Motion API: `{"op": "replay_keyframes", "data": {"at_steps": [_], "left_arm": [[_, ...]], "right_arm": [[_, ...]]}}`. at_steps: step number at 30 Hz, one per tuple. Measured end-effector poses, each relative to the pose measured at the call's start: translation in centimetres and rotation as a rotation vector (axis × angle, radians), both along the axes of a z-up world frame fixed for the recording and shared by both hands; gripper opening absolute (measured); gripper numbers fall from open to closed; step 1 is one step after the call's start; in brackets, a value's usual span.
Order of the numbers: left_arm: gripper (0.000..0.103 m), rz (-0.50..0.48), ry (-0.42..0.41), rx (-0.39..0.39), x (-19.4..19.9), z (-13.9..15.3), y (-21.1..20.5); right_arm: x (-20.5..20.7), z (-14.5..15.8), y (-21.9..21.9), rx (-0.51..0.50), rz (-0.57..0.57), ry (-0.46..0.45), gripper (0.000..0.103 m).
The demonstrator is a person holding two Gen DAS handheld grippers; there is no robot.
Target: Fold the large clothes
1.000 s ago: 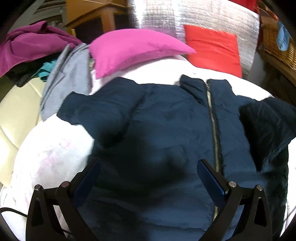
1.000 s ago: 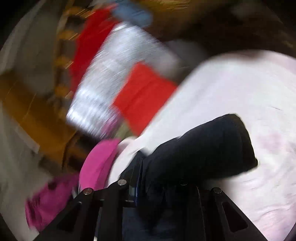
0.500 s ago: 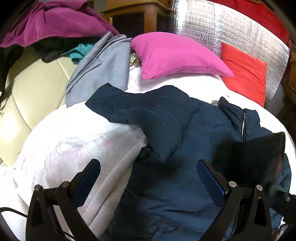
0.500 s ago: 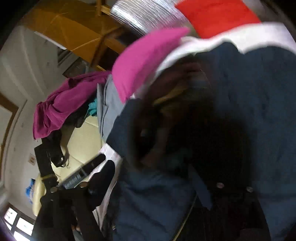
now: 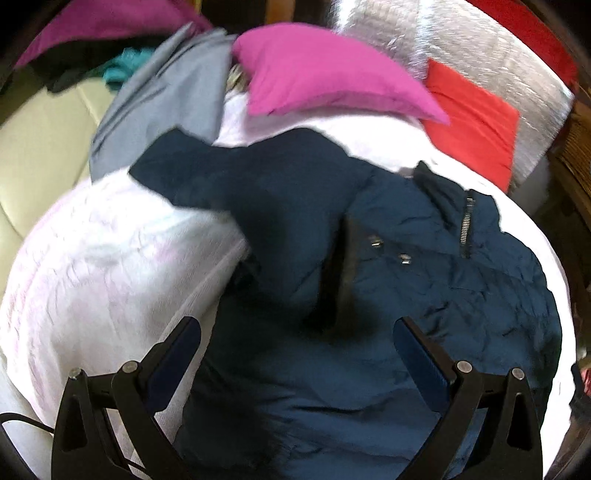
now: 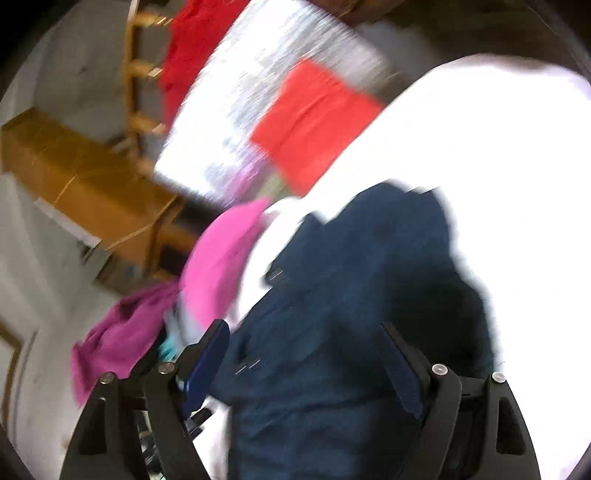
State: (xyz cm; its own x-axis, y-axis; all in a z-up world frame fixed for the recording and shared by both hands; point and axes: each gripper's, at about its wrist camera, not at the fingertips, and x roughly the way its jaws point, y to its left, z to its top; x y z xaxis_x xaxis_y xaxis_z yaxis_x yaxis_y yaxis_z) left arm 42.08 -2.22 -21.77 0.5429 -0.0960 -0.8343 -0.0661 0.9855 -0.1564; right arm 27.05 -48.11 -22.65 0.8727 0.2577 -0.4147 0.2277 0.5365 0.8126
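A dark navy zip jacket (image 5: pixel 369 280) lies front-up on a white sheet (image 5: pixel 92 266). Its right sleeve is folded across the chest, and its left sleeve (image 5: pixel 192 177) stretches out to the upper left. My left gripper (image 5: pixel 297 343) is open and empty, hovering over the jacket's lower body. In the blurred right wrist view the jacket (image 6: pixel 351 314) fills the lower middle. My right gripper (image 6: pixel 306 350) is open and empty just above it.
A magenta pillow (image 5: pixel 325 70) and a red cushion (image 5: pixel 472 122) lie at the bed's far end against a silver foil panel (image 5: pixel 406 33). A grey garment (image 5: pixel 159 99) and a purple garment (image 5: pixel 103 22) lie on a cream sofa (image 5: pixel 33 133) at the left. A wooden cabinet (image 6: pixel 81 184) stands behind.
My right gripper carried the jacket's right sleeve across the chest, let it go and opened. My left gripper swung left, then back over the jacket, staying open.
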Motion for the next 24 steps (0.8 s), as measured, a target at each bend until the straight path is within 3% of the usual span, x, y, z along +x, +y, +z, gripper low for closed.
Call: {"op": "replay_keyframes", "data": {"at_steps": [3,6,11,12,13,15,17,20,24], "left_arm": [[0.098,0.006,0.034,-0.047,1.0,-1.1,0.5],[0.067,-0.026,0.075,-0.080,1.9,-2.5,-0.1],[0.064,-0.063,0.097,-0.050,2.7,-4.1,-1.5],[0.064,-0.075,0.082,-0.033,2.7,-4.0,-1.9],[0.057,-0.086,0.071,-0.025,2.7,-4.0,-2.2],[0.038,-0.129,0.047,-0.034,2.7,-4.1,-2.6],[0.033,-0.129,0.049,-0.048,2.7,-4.0,-2.7],[0.031,-0.126,0.040,-0.032,2.6,-3.6,-2.8],[0.035,-0.134,0.083,-0.020,3.2,-3.8,-2.4]], "right_arm": [[-0.4,-2.0,-2.7,-0.025,-0.104,0.078,0.068],[-0.1,-2.6,-3.6,-0.059,-0.136,0.132,0.066],[3.4,-3.5,-2.2,-0.131,-0.099,0.212,0.063],[3.6,-3.7,-2.1,-0.152,-0.088,0.221,0.058],[3.9,-3.8,-1.9,-0.166,-0.077,0.235,0.038],[4.2,-3.5,-1.4,-0.190,-0.072,0.250,0.030],[3.7,-2.7,-1.2,-0.215,-0.078,0.237,0.023],[3.4,-1.0,-0.6,-0.262,-0.099,0.197,0.024],[5.0,-3.1,-0.2,-0.277,-0.064,0.335,0.026]]}}
